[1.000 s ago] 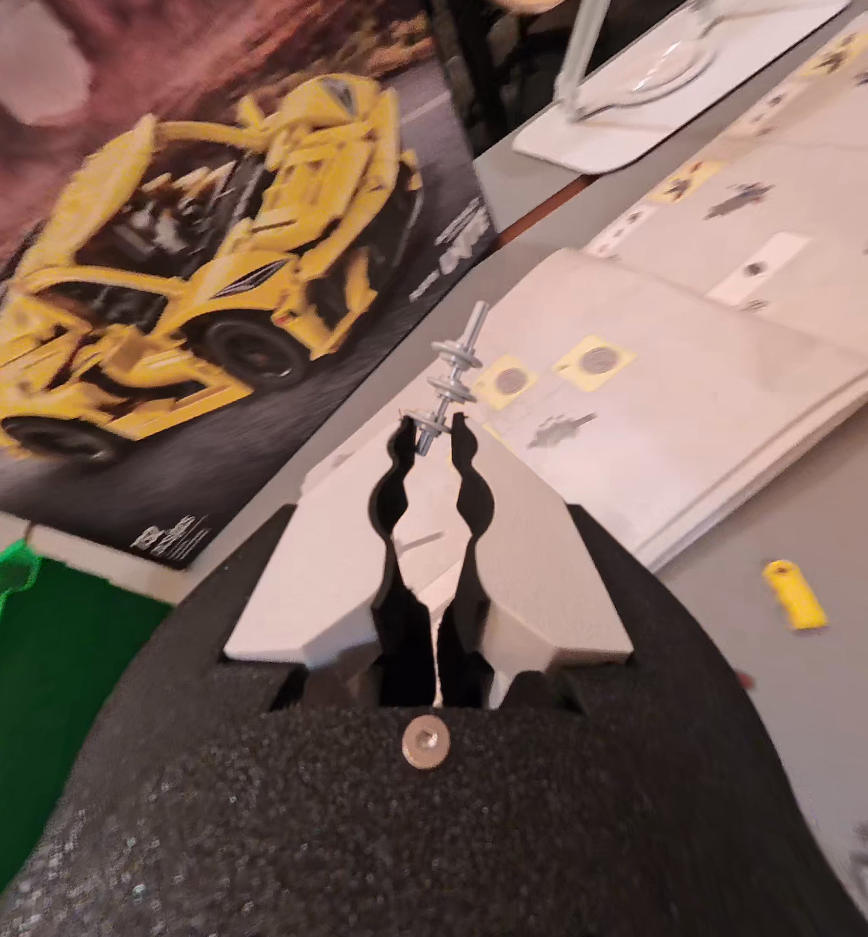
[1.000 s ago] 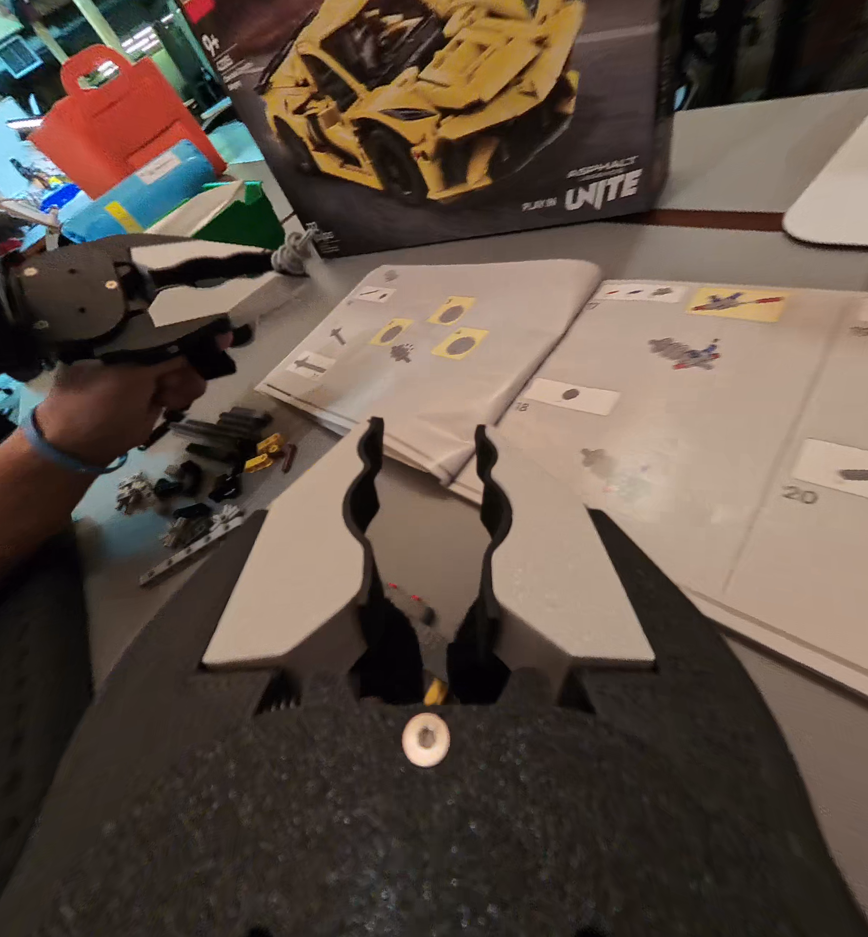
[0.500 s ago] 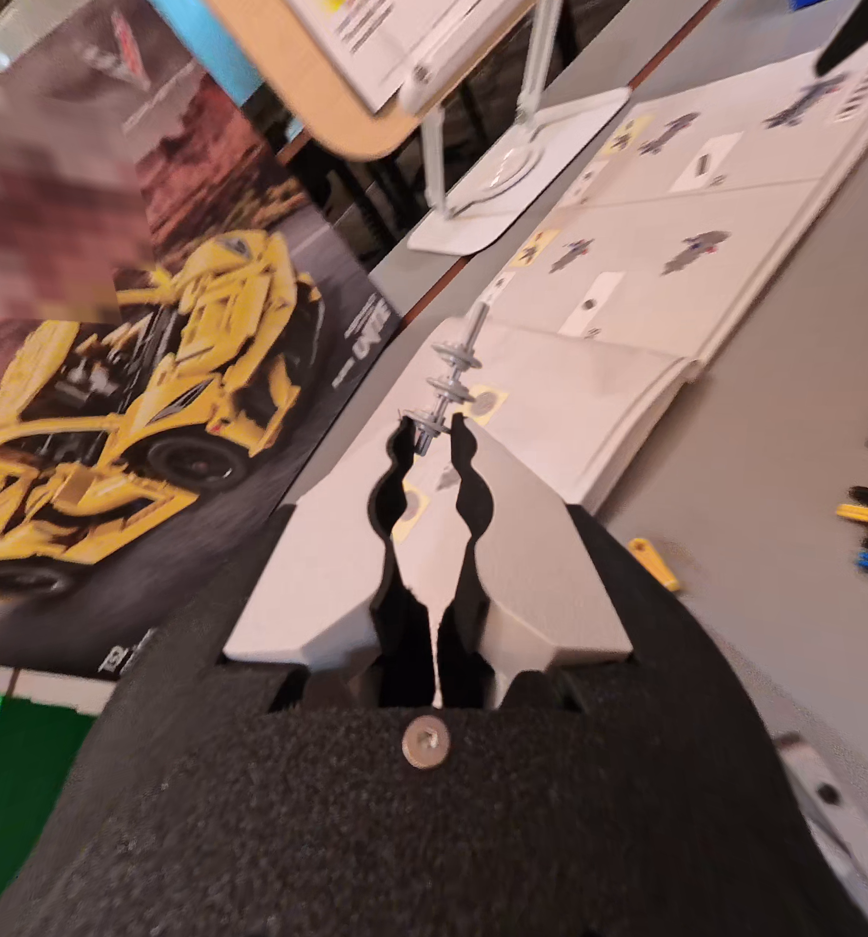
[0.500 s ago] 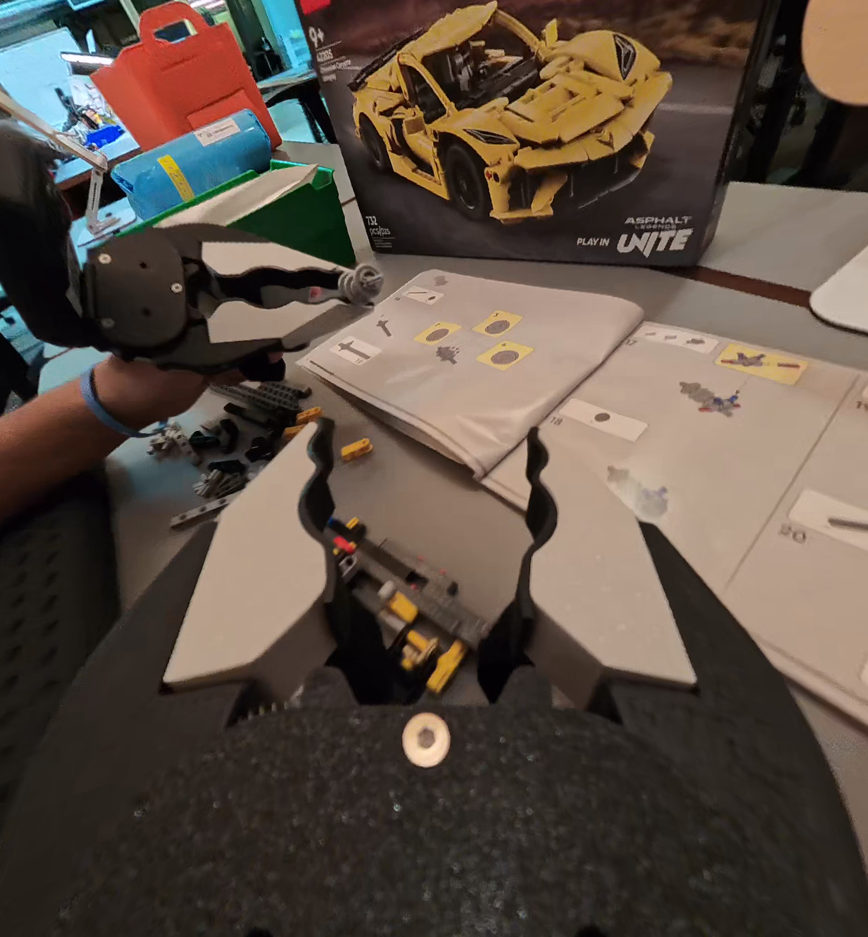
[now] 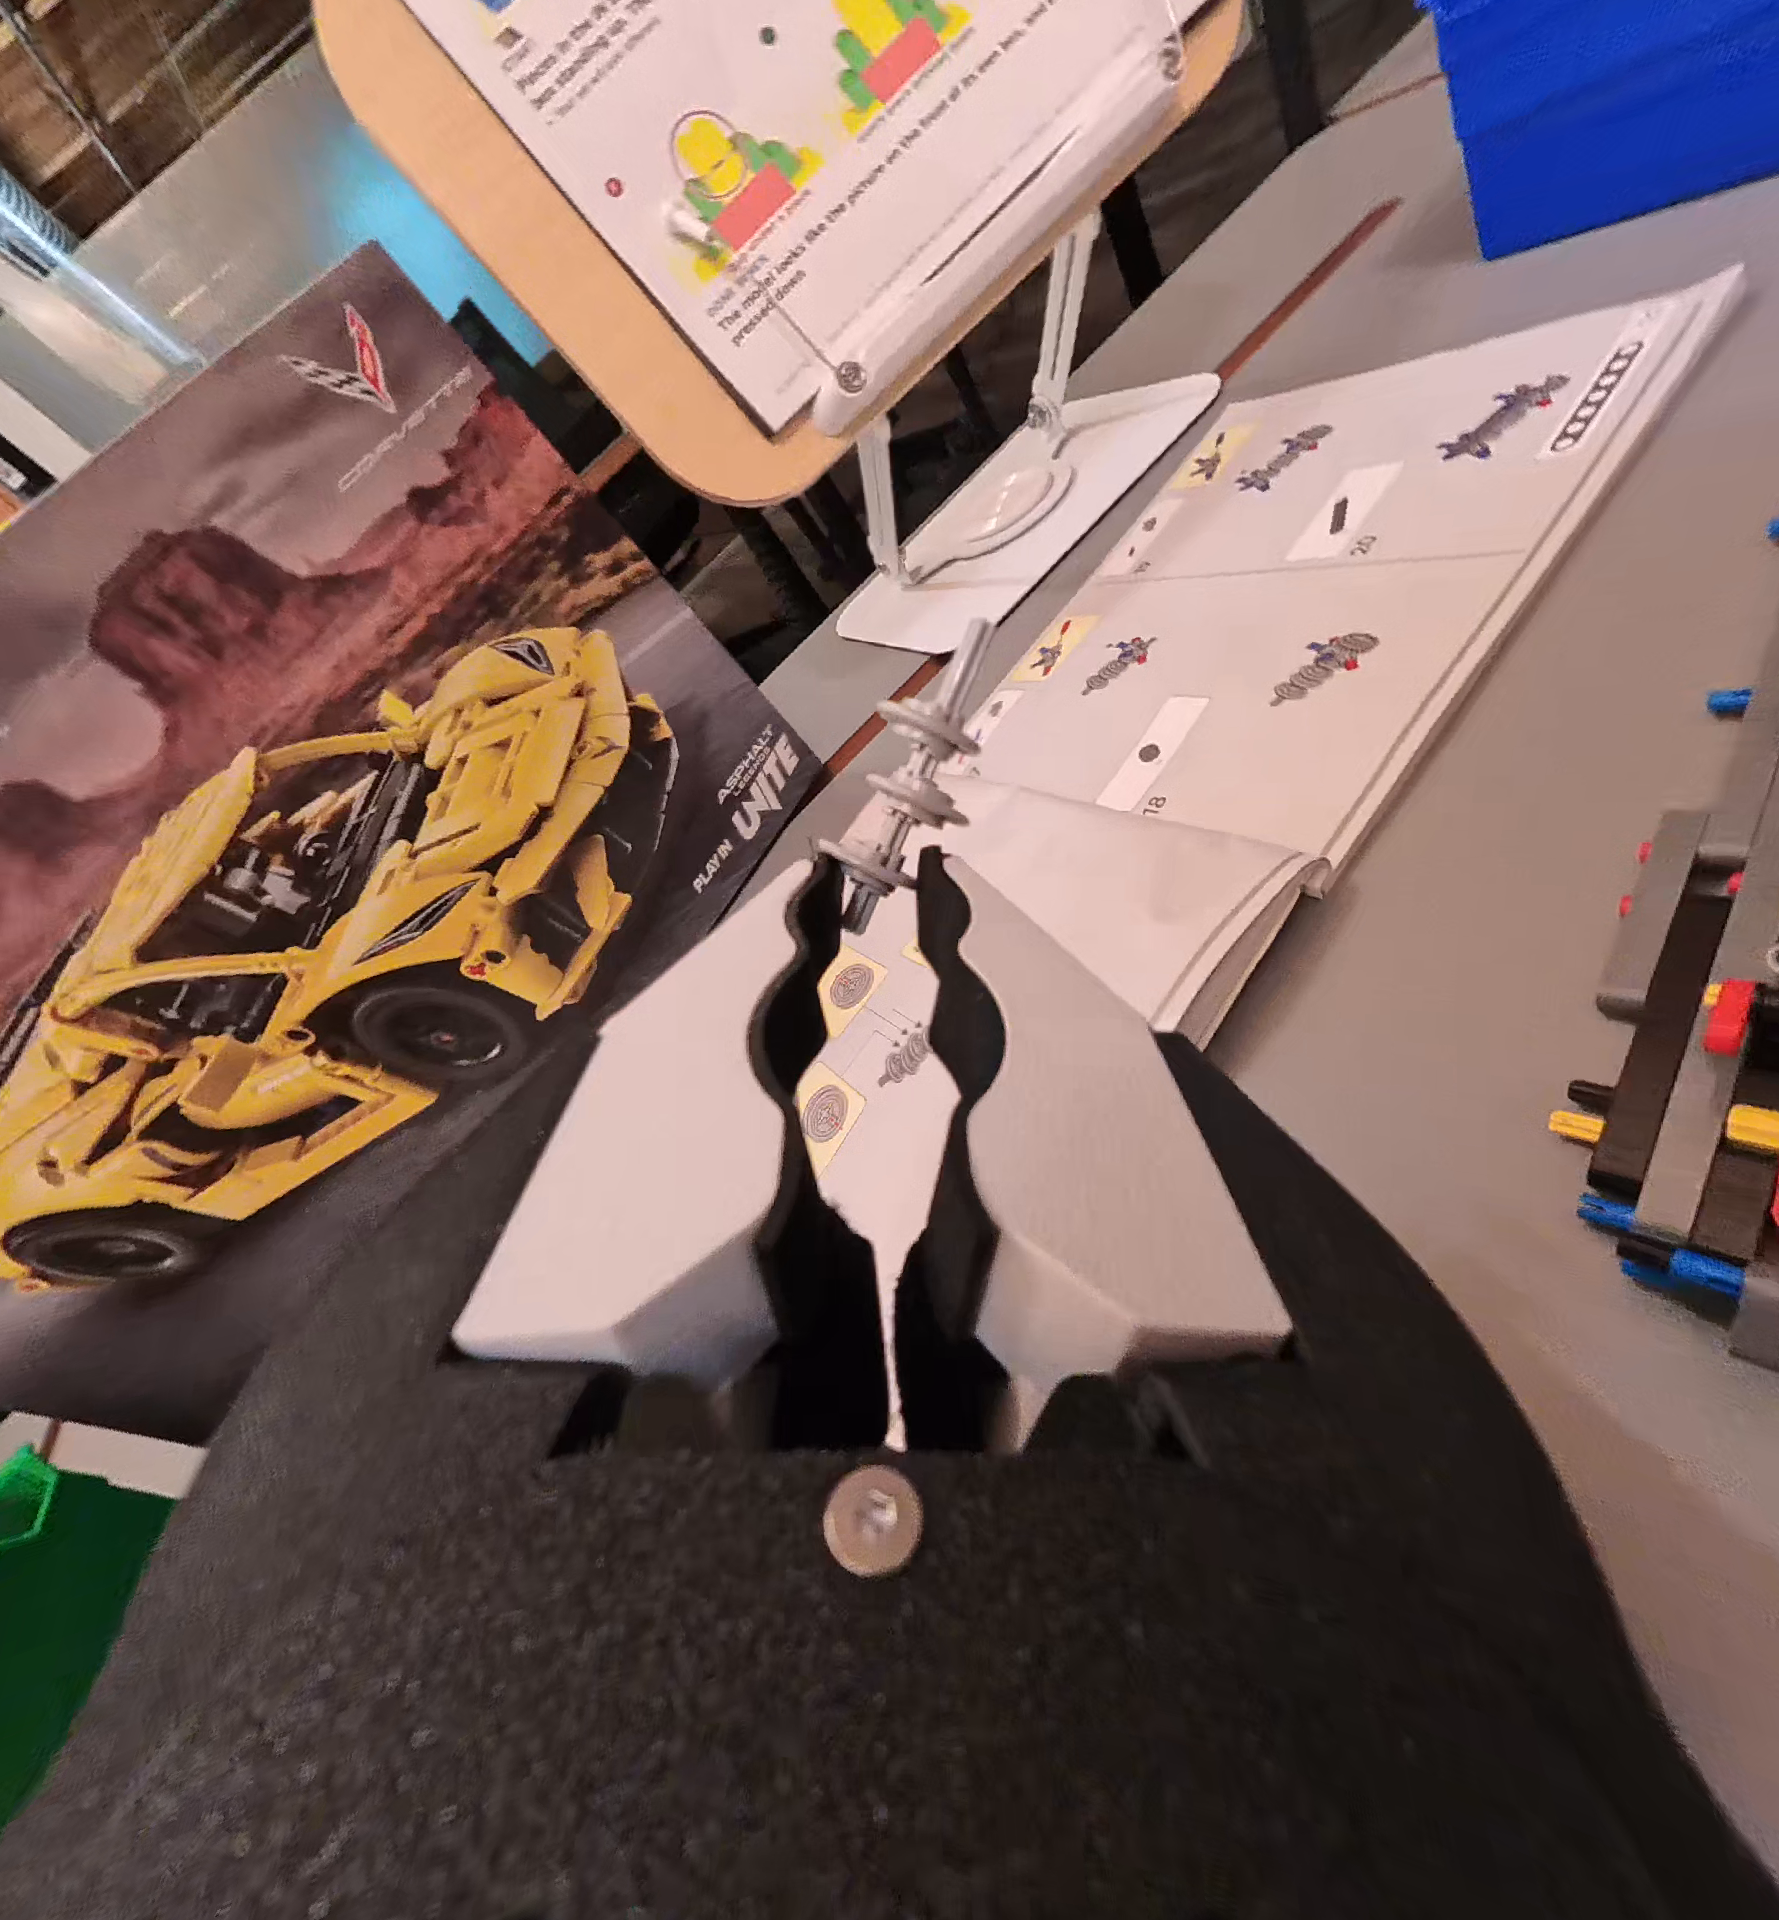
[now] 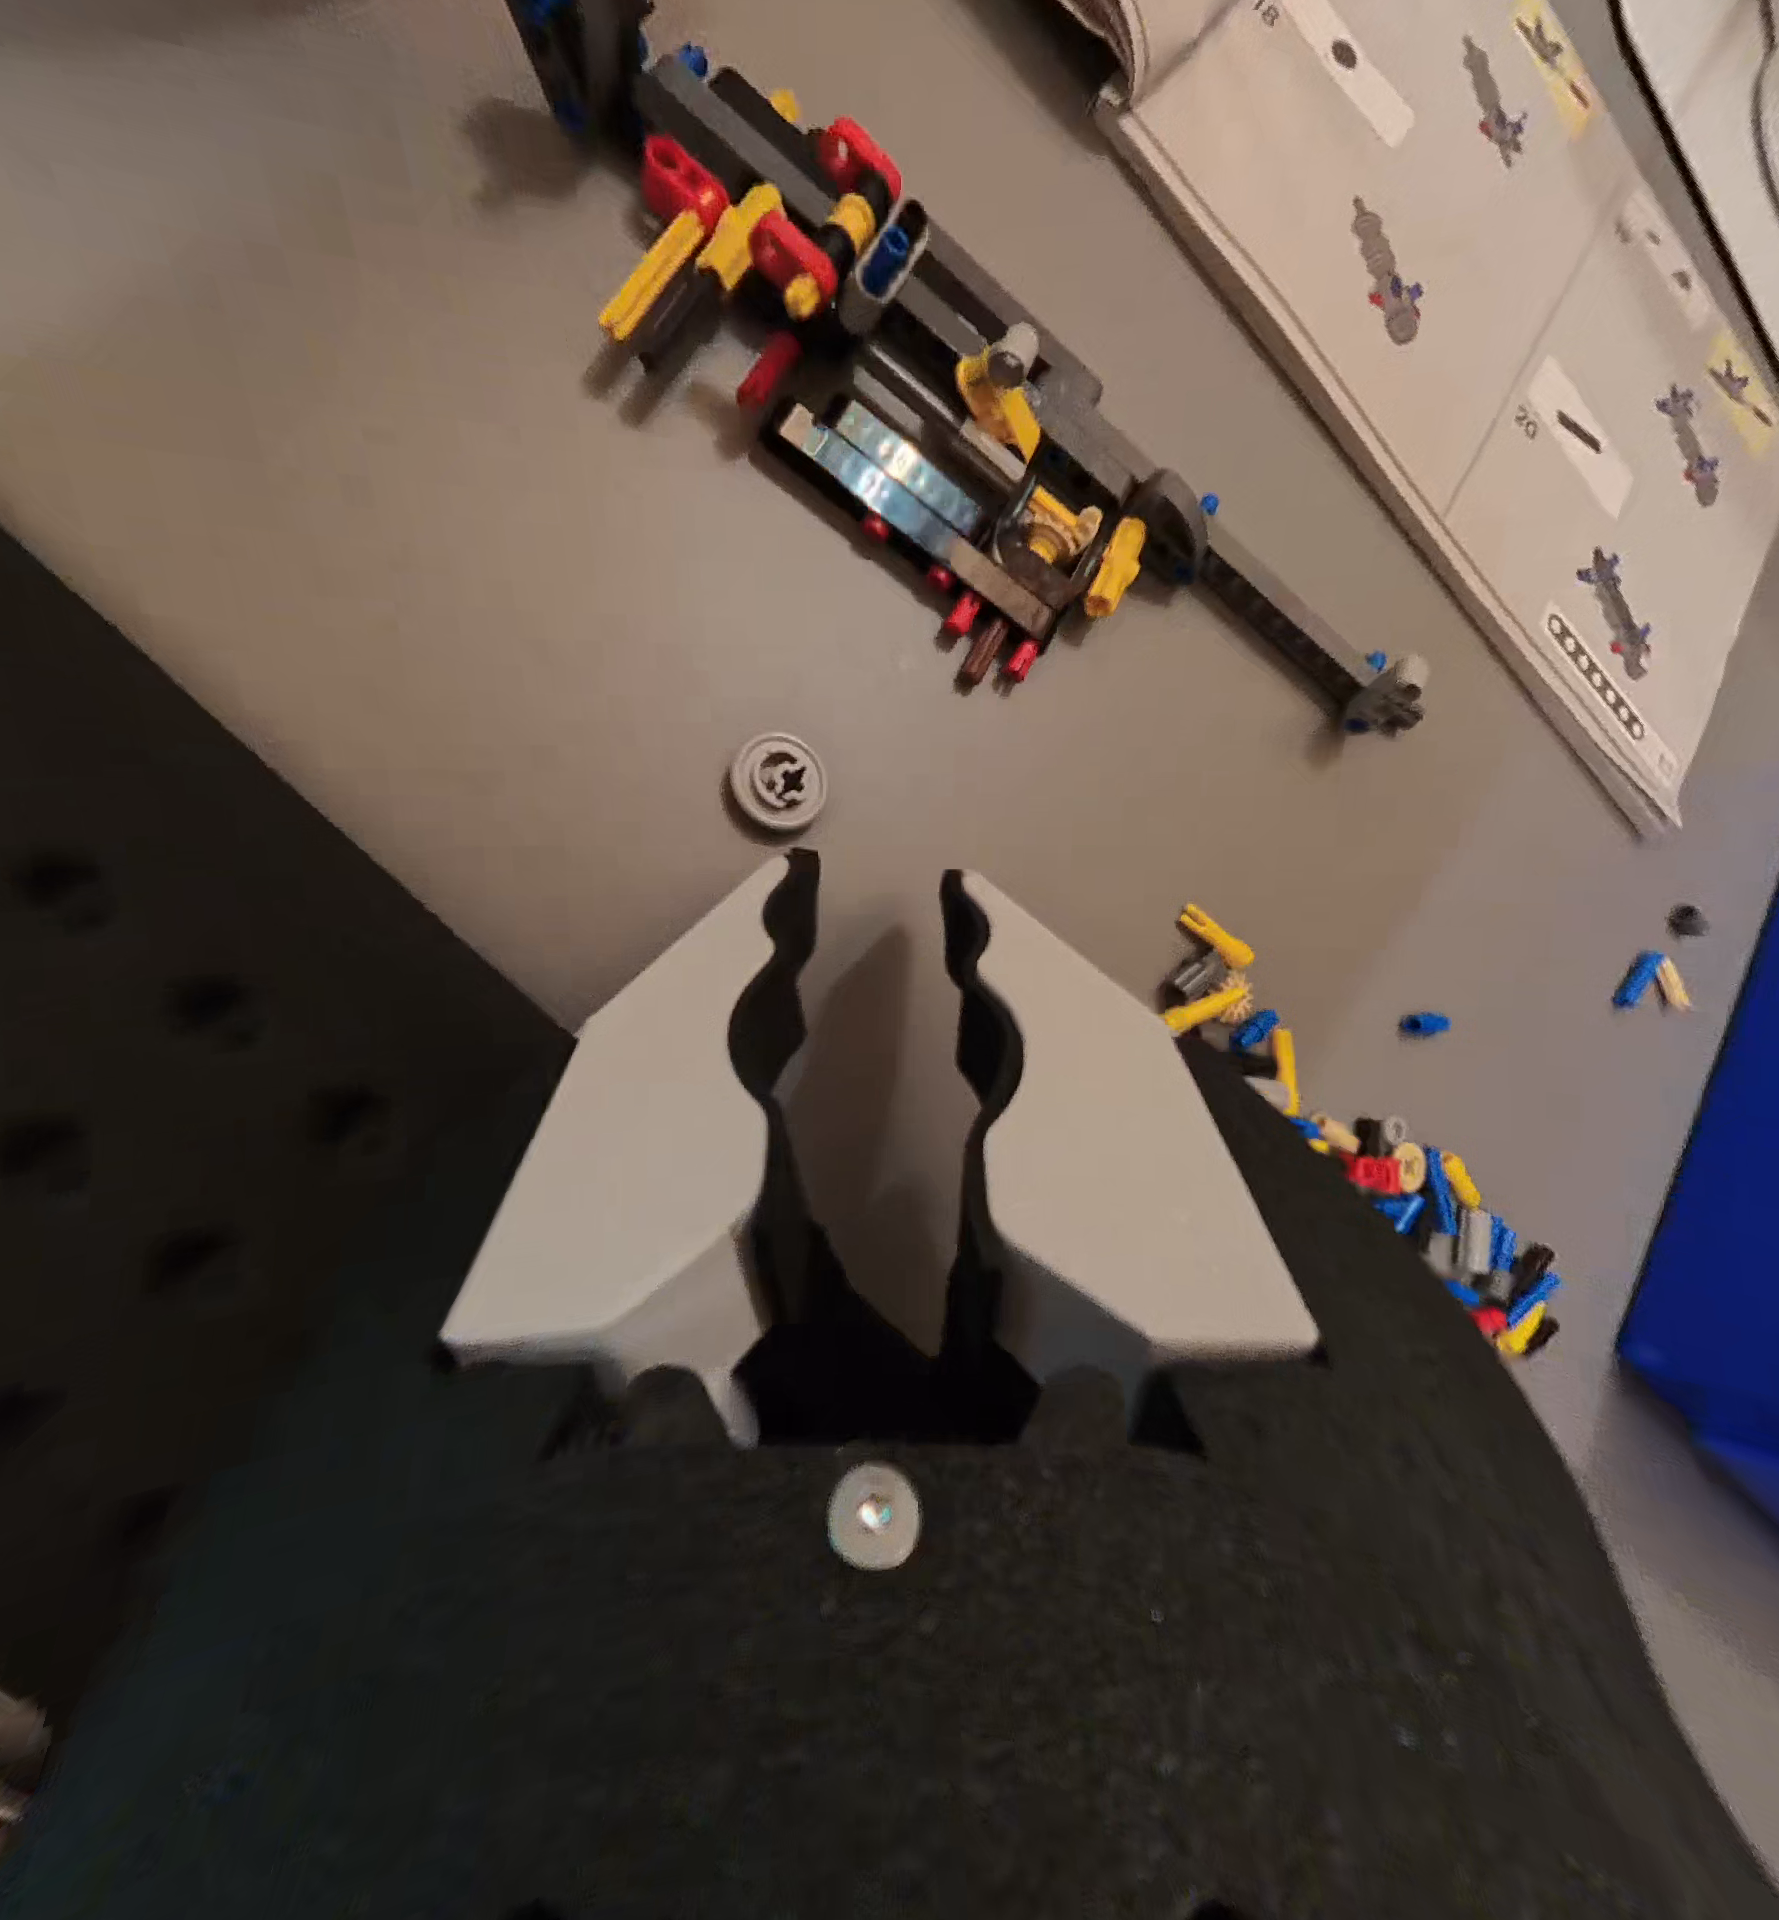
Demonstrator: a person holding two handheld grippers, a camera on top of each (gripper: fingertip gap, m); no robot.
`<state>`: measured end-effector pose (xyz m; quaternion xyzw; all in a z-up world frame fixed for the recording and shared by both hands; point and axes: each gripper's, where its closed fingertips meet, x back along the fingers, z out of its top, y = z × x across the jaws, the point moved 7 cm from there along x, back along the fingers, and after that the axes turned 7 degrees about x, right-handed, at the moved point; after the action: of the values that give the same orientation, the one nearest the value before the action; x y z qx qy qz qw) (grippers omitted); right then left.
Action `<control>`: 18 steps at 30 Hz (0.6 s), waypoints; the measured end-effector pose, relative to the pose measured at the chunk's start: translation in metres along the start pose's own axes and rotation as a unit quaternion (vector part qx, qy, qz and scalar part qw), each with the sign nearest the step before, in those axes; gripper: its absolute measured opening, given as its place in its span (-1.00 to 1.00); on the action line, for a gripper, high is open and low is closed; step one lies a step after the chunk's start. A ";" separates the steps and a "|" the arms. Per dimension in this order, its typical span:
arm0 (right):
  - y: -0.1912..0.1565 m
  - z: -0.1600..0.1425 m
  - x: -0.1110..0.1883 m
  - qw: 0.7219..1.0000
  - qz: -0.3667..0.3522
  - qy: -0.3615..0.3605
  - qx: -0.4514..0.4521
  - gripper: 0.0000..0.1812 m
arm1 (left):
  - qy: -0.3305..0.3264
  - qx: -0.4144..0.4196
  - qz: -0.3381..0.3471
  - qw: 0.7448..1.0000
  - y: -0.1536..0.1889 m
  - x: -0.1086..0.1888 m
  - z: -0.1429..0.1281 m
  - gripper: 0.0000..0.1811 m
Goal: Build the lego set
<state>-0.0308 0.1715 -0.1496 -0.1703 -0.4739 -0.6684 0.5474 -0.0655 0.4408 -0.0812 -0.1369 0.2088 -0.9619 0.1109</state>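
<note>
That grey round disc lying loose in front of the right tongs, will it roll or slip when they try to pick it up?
The grey disc lies flat on the table, so it probably won't roll. It looks thin and low, so the open right tongs may struggle to catch its rim. Likely light hard plastic, apt to skid.

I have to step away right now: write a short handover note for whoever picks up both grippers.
Left gripper: shut on the grey axle, which already carries three grey discs and is held up above the open manual.
Right gripper: open and empty, pointing down at the table just short of a loose grey disc.
Partly built frame lies on the table beyond that disc; spare pieces are heaped to the right.
Done: axle partly loaded.
Left: probably pick up the loose disc, thread it on the axle, then fit the axle into the frame.
</note>
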 end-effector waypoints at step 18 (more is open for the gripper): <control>-0.010 0.012 0.004 0.940 0.243 0.045 -0.236 -0.55 | -0.005 -0.008 0.015 1.000 -0.003 -0.001 -0.002 -0.86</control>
<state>-0.0443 0.1784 -0.1455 -0.3747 -0.2212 -0.6144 0.6582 -0.0656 0.4445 -0.0820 -0.1396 0.2175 -0.9579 0.1250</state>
